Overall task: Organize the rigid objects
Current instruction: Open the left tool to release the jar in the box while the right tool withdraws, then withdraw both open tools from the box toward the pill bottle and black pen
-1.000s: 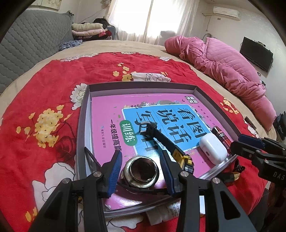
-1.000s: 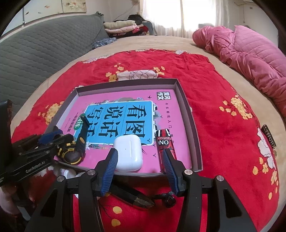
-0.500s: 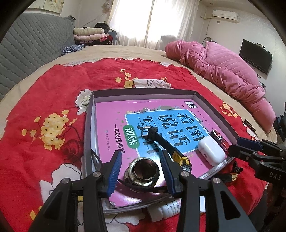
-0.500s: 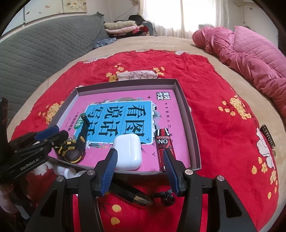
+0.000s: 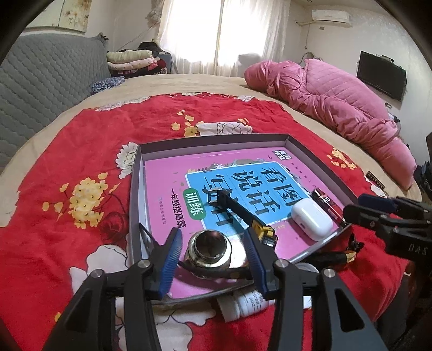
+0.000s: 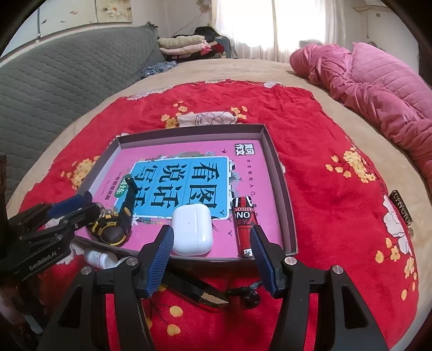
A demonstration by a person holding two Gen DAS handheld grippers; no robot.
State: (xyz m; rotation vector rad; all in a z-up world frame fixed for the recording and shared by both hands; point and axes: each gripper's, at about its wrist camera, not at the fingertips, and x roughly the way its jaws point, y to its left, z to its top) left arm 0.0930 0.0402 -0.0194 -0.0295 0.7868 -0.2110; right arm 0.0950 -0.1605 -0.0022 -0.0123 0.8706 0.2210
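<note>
Premises: a home bedroom. Evidence: large bed (image 5: 216, 81) under a red floral blanket (image 5: 67, 151), pink quilt (image 5: 332, 102), folded clothes (image 5: 129, 59), curtained window (image 5: 221, 32), wall-mounted television (image 5: 380, 75), air conditioner (image 5: 329, 16).

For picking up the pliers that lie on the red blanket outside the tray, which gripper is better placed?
Right. The pliers lie just below the right gripper, in front of the tray. Its jaws are opening with nothing between them. The left gripper hangs around the metal cup.
</note>
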